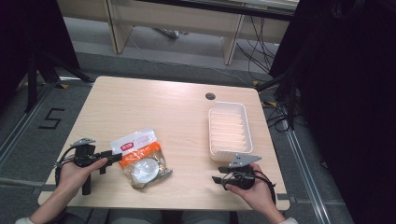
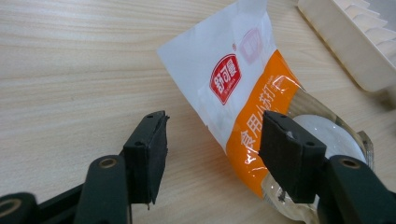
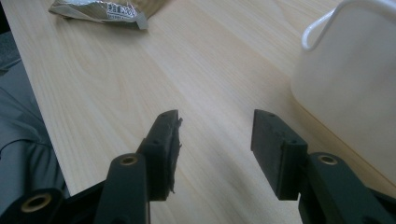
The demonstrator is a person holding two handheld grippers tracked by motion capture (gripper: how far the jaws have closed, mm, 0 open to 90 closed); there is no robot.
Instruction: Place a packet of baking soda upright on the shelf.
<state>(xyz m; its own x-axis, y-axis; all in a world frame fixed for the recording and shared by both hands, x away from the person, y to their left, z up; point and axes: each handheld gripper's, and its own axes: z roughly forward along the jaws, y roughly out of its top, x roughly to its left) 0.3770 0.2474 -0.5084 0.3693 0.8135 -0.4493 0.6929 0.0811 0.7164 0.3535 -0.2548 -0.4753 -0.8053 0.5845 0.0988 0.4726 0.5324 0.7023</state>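
Your left gripper (image 2: 212, 154) has its jaws spread wide at the near left edge of the snack packet (image 2: 243, 93). One jaw rests in front of the packet's orange band, the other stands over bare wood beside it; the packet's edge lies between them, and neither pad presses on it. From above, the left gripper (image 1: 113, 157) sits just at the packet's (image 1: 140, 156) left side.

Your right gripper (image 3: 215, 144) also has its jaws spread apart, with nothing between them. It hovers over the table (image 3: 140, 93), just beside the near end of the white tray (image 3: 355, 93).

The packet lies flat on the table (image 1: 163, 107), well left of the tray (image 1: 229, 128). Its upper part is white with a red logo; below that runs an orange band with white characters. The lower part is clear film, showing a round white piece inside. The bottom seam is crinkled.
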